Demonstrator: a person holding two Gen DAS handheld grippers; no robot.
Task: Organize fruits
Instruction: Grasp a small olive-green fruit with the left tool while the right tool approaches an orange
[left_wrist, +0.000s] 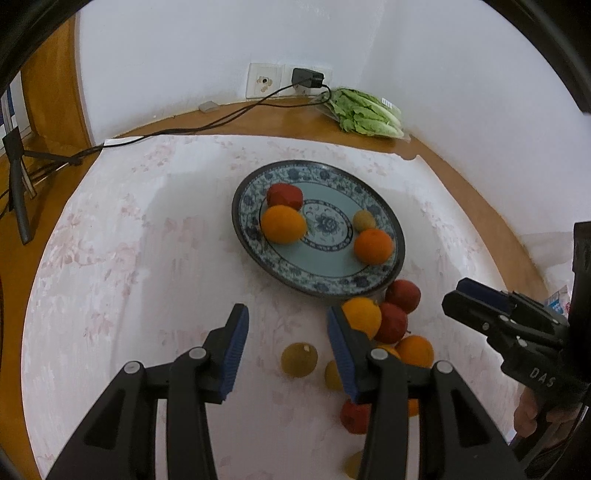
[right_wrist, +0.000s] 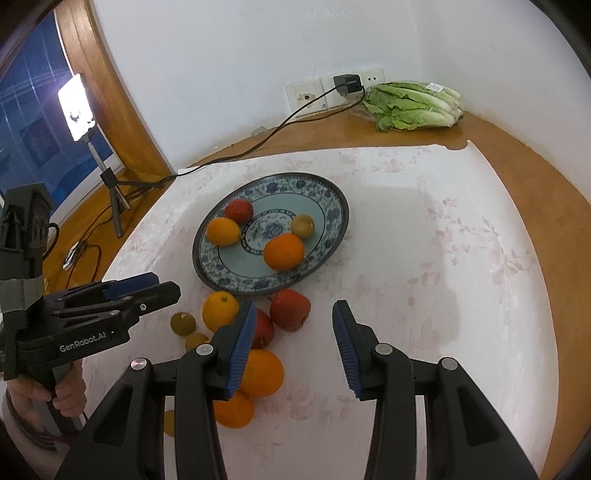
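A blue-and-white plate (left_wrist: 325, 260) (right_wrist: 236, 260) sits mid-table on the pale cloth. It holds a red apple (left_wrist: 284, 195), two oranges (left_wrist: 283, 229) (right_wrist: 283, 251) and a small greenish fruit (left_wrist: 364, 220). Just in front of the plate lies a loose pile of several fruits: oranges (right_wrist: 220, 311), red apples (right_wrist: 290, 309) and greenish fruits (left_wrist: 299, 360). My left gripper (left_wrist: 287, 325) hovers open and empty at the pile's left side. My right gripper (right_wrist: 295, 314) is open and empty above the pile's right side. Its left finger hides part of an apple.
Bagged lettuce (left_wrist: 365, 110) (right_wrist: 410, 105) lies at the back by the wall. A charger (right_wrist: 347, 84) is plugged in there, its cable trailing left off the table. A lit lamp on a tripod (right_wrist: 77, 107) stands beyond the left edge. A hand (right_wrist: 33, 391) grips the left tool.
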